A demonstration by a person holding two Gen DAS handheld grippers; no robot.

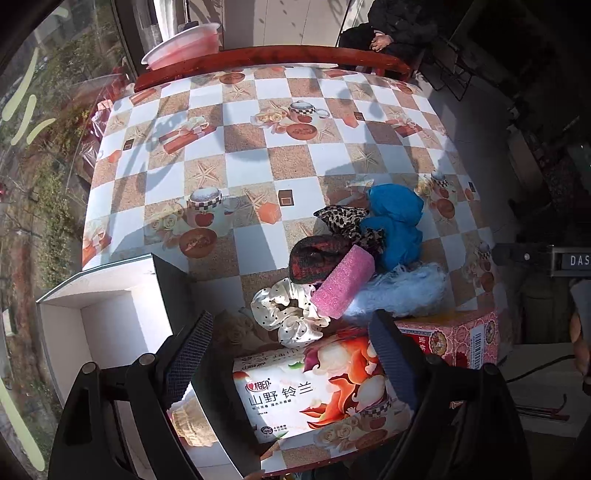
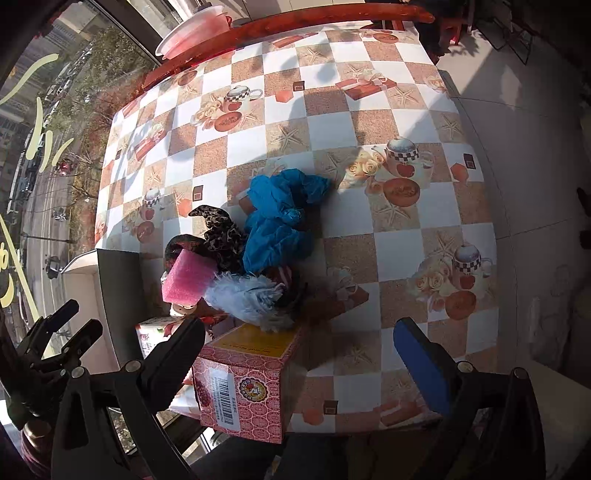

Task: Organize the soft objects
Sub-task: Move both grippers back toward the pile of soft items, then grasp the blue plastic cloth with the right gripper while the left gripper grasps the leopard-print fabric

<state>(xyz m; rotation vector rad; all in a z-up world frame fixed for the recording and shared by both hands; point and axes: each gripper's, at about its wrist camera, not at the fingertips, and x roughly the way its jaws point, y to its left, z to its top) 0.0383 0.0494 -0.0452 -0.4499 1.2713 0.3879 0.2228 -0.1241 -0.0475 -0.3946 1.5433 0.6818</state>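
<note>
A heap of soft things lies on the checkered tablecloth (image 1: 258, 162): a pink sponge (image 1: 345, 284), a white dotted scrunchie (image 1: 291, 314), a red-black mesh piece (image 1: 317, 258), a leopard scrunchie (image 1: 347, 221), a blue cloth (image 1: 395, 221) and pale blue fluff (image 1: 402, 291). My left gripper (image 1: 290, 354) hangs open over a floral tissue pack (image 1: 314, 395), touching nothing. My right gripper (image 2: 299, 362) is open too, above a red patterned carton (image 2: 247, 384). From the right wrist the sponge (image 2: 188, 280), blue cloth (image 2: 280, 221) and fluff (image 2: 243, 295) lie just beyond the carton.
An open white box (image 1: 103, 325) with a dark flap (image 1: 173, 280) stands at the table's left edge beside the window. A pink basin (image 1: 184, 44) and a wooden rail (image 1: 273, 59) are at the far end. A person (image 1: 391, 33) sits behind. Tiled floor (image 2: 535, 147) is on the right.
</note>
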